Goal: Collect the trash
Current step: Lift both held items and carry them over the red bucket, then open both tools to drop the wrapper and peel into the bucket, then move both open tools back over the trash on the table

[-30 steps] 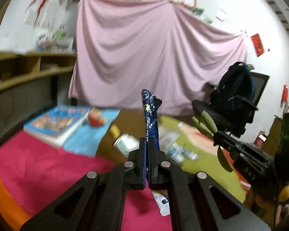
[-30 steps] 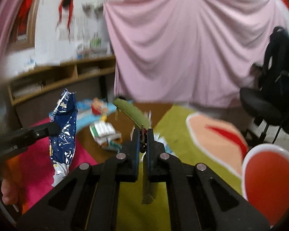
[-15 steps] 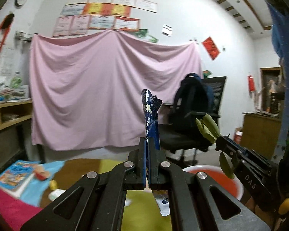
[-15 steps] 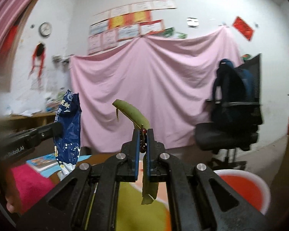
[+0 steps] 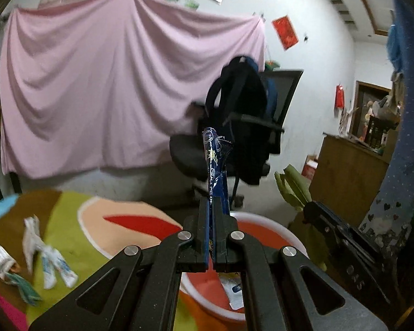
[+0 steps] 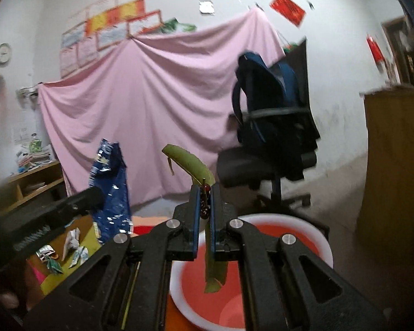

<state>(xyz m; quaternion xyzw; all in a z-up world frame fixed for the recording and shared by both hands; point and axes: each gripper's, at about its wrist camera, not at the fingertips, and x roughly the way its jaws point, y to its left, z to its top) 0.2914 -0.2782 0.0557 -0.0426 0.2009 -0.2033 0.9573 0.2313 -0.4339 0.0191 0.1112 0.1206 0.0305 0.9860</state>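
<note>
While you hold both claws over the room, your left claw [image 5: 211,209] is closed tight on a dark blue snack wrapper [image 5: 215,165], which stands up between its fingers. Your right claw [image 6: 205,201] is nearly closed on a green peel [image 6: 191,165]; one strip curves up ahead of the fingers and another strip hangs down below them. Just below and ahead of both claws sits a red basin [image 6: 289,237] with a white rim, and a small white packet [image 5: 236,292] lies inside it. To the left of your left claw, crumpled white wrappers [image 5: 49,262] lie on the colourful mat [image 5: 69,220]. Straight ahead behind the basin stands a black office chair [image 6: 251,165] with a dark backpack [image 6: 265,93] on it, in front of a pink cloth [image 5: 96,82] on the wall. To the right of your right claw stands a wooden cabinet [image 6: 394,165].
</note>
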